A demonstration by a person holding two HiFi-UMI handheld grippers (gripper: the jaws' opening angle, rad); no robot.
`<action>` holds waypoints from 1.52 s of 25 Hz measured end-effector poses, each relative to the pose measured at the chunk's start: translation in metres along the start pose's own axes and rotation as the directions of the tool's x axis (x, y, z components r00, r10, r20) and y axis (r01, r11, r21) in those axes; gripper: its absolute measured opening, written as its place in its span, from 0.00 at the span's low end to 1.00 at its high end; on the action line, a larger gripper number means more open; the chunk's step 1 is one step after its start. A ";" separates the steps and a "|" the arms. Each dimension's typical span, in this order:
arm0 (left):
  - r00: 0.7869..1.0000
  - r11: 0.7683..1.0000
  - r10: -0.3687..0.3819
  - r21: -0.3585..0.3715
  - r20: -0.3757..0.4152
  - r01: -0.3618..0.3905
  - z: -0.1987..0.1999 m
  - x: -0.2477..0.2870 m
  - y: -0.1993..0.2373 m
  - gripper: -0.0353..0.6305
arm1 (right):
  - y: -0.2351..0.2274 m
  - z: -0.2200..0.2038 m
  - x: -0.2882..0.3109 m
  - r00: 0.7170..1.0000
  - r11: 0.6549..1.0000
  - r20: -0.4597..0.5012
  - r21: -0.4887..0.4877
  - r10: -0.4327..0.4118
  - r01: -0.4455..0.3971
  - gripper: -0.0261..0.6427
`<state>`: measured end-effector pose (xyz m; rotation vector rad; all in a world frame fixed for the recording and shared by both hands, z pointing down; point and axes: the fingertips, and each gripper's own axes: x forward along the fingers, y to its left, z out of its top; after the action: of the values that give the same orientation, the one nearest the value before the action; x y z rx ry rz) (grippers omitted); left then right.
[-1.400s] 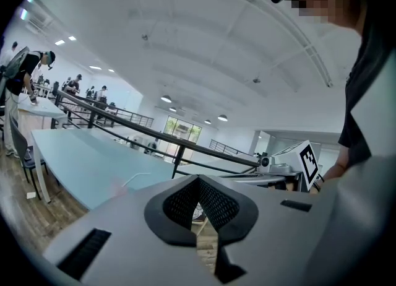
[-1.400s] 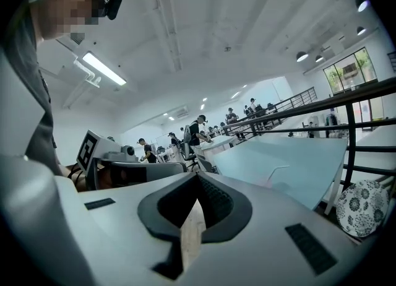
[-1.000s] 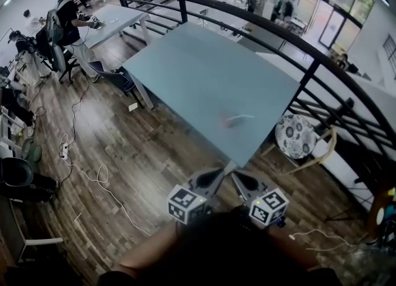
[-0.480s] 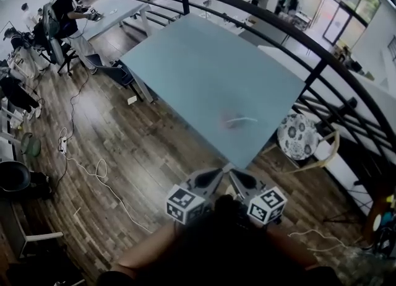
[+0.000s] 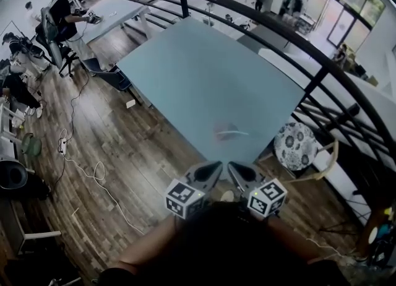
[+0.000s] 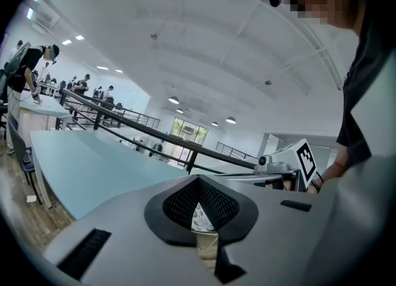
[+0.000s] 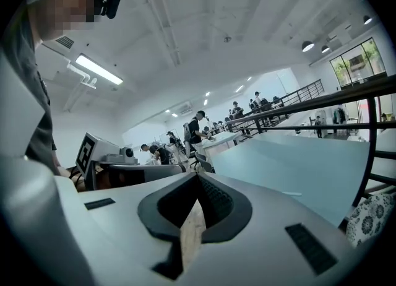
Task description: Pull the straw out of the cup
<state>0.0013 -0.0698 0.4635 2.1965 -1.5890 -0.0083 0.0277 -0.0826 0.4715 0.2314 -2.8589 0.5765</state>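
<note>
A small clear cup lies near the front corner of the pale blue table, with a white straw sticking out of it to the right. The straw shows as a thin white line in the right gripper view. My left gripper and right gripper are side by side just short of the table's corner, pointing at the cup. Both are shut with nothing between the jaws. The cup is still well ahead of the fingertips.
A black railing runs behind and to the right of the table. A chair with a patterned cushion stands at the table's right. Cables lie on the wooden floor at left. People sit at a far table.
Both grippers have moved forward together towards the table's front corner, and the cup now lies closer to them in the head view. The jaws stayed shut.
</note>
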 end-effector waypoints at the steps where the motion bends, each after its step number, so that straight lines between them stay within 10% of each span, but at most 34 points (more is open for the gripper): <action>1: 1.000 1.000 0.002 0.003 0.001 -0.002 0.004 0.008 0.001 0.07 | -0.008 0.005 -0.001 1.000 1.000 0.001 -0.001 0.001 -0.001 0.06; 23: 0.988 0.988 -0.134 0.072 -0.075 0.139 0.037 0.141 0.011 0.07 | -0.136 0.041 -0.002 0.995 0.993 0.042 0.067 -0.096 0.093 0.06; 38: 0.926 0.931 -0.333 0.093 -0.179 0.353 0.065 0.159 0.078 0.07 | -0.159 0.059 0.047 0.935 0.929 0.113 0.202 -0.336 0.309 0.06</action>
<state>-0.0306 -0.2557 0.4696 2.4770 -1.1285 0.1636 0.0026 -0.2563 0.4876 0.7906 -2.8114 0.7775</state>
